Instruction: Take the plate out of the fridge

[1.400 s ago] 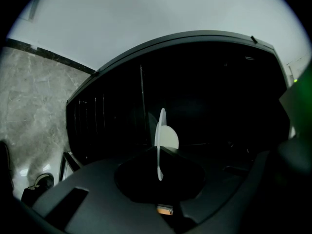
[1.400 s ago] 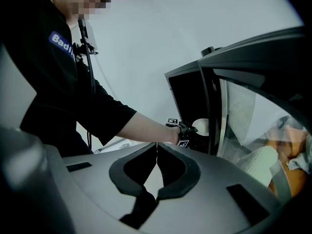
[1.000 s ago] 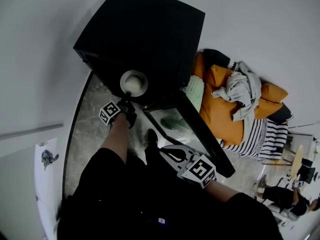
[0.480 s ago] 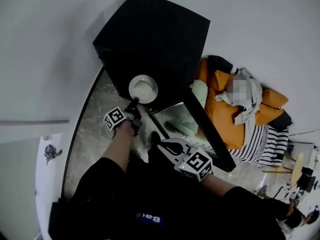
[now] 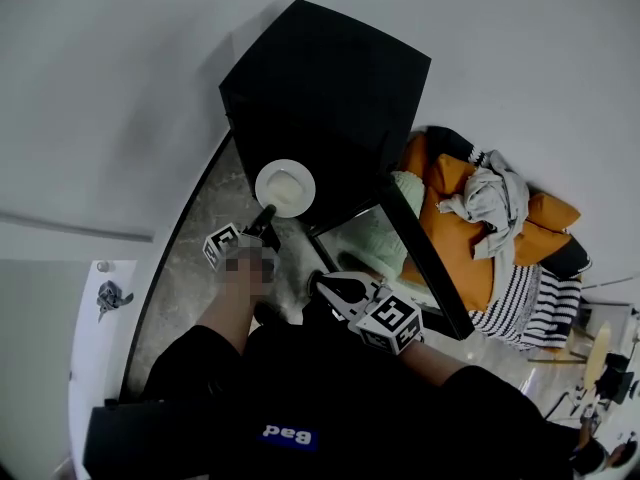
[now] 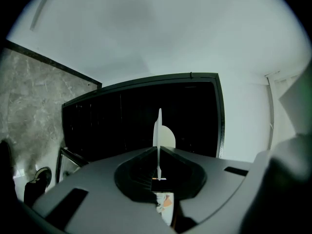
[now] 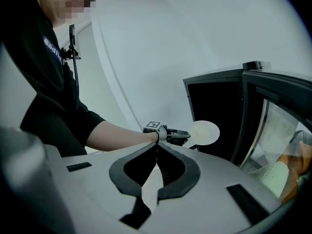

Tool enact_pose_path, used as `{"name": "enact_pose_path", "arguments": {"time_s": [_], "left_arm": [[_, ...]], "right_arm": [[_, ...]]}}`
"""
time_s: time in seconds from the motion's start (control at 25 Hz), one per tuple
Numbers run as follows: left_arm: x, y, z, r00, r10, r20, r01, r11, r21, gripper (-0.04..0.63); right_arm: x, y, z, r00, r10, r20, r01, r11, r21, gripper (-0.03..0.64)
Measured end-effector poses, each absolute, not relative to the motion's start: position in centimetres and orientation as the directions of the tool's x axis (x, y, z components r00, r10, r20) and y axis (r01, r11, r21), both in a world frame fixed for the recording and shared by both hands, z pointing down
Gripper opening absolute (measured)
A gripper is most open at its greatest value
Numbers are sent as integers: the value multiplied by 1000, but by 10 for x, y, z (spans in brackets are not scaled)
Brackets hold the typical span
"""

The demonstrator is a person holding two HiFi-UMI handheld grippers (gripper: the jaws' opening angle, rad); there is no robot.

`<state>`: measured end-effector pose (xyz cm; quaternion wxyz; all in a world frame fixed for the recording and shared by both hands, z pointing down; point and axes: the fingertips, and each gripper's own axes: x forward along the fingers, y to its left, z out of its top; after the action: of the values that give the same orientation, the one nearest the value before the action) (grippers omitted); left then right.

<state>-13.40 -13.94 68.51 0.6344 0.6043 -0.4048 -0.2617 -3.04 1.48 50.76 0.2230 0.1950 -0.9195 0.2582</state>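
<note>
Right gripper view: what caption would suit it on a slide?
Left gripper holds a white plate in front of the open fridge.

Plate [image 5: 285,187]: white, round, shallow, roughly level. It's fully out of the fridge [image 5: 330,88], in the air just in front of the dark open front. The left gripper [image 5: 265,213] pinches its near rim between closed jaws. Fridge: small black box, upright. Its glass-panelled door [image 5: 430,268] is swung wide open on the right.

Smooth plate [image 5: 285,187], matt black fridge [image 5: 330,78]
</note>
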Motion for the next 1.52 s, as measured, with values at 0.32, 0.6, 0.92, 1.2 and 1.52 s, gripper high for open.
{"name": "enact_pose_path", "arguments": {"time_s": [0.32, 0.6, 0.92, 1.2, 1.52], "left_arm": [[-148, -116, 644, 536, -829, 159, -148, 93, 985, 18], [-149, -92, 603, 544, -832, 105, -94, 64, 993, 18], [-148, -73, 567, 560, -822, 103, -111, 49, 993, 18], [-141, -69, 526, 583, -812, 42, -72, 0, 997, 18], [-136, -74, 474, 595, -804, -24, -46, -63, 997, 18]], "right_arm": [[-32, 14, 508, -817, -264, 513, -486, 795, -364, 11], [-38, 11, 505, -812, -284, 510, -497, 795, -348, 11], [-35, 6, 502, -812, -316, 491, -510, 792, -335, 11], [-39, 5, 497, -810, -333, 482, -521, 786, -333, 11], [-41, 10, 495, -815, -329, 477, -510, 798, -322, 11]]}}
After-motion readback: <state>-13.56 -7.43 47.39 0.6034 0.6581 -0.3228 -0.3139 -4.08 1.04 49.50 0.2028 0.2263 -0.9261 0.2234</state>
